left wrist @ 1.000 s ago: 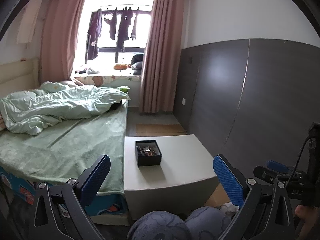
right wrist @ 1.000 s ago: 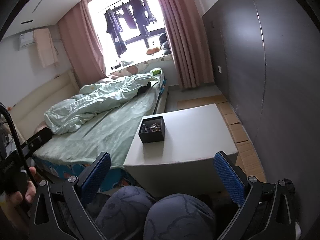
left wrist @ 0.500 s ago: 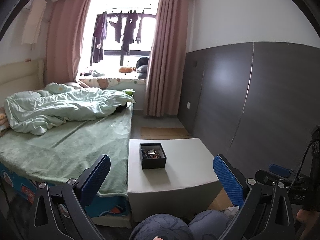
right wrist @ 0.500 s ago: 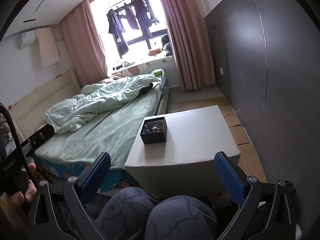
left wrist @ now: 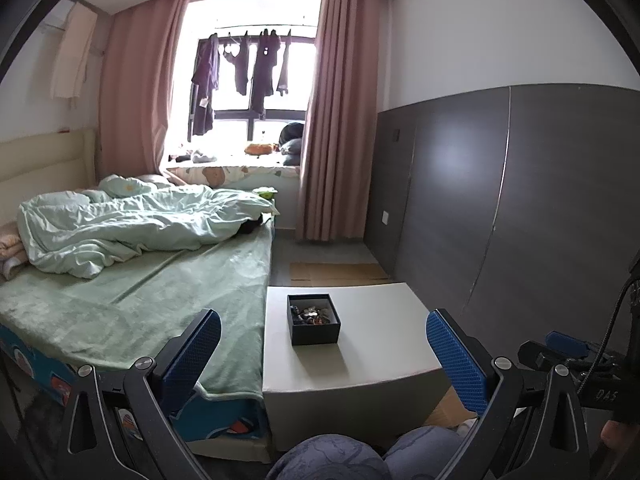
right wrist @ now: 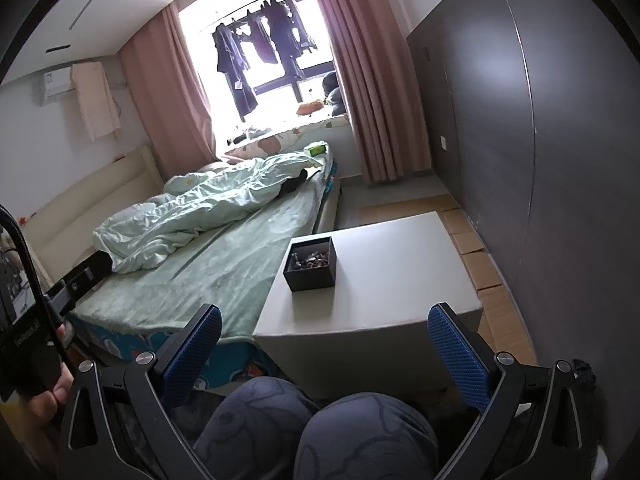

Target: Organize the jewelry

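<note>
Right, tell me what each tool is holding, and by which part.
Nothing. The left tool and right tool are both open and empty, well short of the box of jewelry on the table.

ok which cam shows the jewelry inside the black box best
The right wrist view: it looks down more steeply into the black box, so more of the jewelry shows. The left wrist view sees the same box at a shallower angle, its contents a small tangle.

Matt black box on smooth white table; fuzzy green cloth bedspread.
</note>
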Available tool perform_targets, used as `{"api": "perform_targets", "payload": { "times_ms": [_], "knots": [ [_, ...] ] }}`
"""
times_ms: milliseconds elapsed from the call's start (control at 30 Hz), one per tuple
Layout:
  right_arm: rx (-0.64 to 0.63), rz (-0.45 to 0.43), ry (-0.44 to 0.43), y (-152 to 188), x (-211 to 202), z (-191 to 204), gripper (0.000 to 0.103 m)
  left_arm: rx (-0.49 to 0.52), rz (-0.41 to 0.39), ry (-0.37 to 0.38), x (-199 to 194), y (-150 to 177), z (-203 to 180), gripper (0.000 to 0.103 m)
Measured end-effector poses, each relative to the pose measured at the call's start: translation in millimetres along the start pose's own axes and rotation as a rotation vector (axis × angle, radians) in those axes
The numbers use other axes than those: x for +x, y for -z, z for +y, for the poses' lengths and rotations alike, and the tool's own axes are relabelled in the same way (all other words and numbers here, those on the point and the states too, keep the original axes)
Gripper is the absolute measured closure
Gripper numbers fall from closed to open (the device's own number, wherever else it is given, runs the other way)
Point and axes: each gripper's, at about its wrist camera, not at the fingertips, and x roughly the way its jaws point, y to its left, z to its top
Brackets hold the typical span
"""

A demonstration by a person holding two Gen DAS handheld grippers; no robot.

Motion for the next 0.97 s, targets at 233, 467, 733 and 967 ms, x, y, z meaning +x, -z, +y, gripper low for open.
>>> {"api": "perform_targets", "payload": {
  "times_ms": [233,467,733,967],
  "knots": [
    [0.0,0.0,0.0,0.3,-0.3,0.2,0.0,-0.005,-0.002,-0.004,-1.2,-0.6,1.0,0.0],
    [0.0,0.002,0.0,0.5,0.0,0.1,0.0,-0.021,0.001,-0.004,-0.8,-0.8,4.0,0.0],
    [-0.001,0.013,-0.002,-1.1,3.6,-0.5,0.0,-0.012,0.003,-0.003,1.5,-1.5,6.0,0.0],
    [0.007,0.034,0.006,-5.7,16.2,-5.9,0.0,0.006,0.025,0.008,22.8,-9.0,4.8,0.0]
  ]
}}
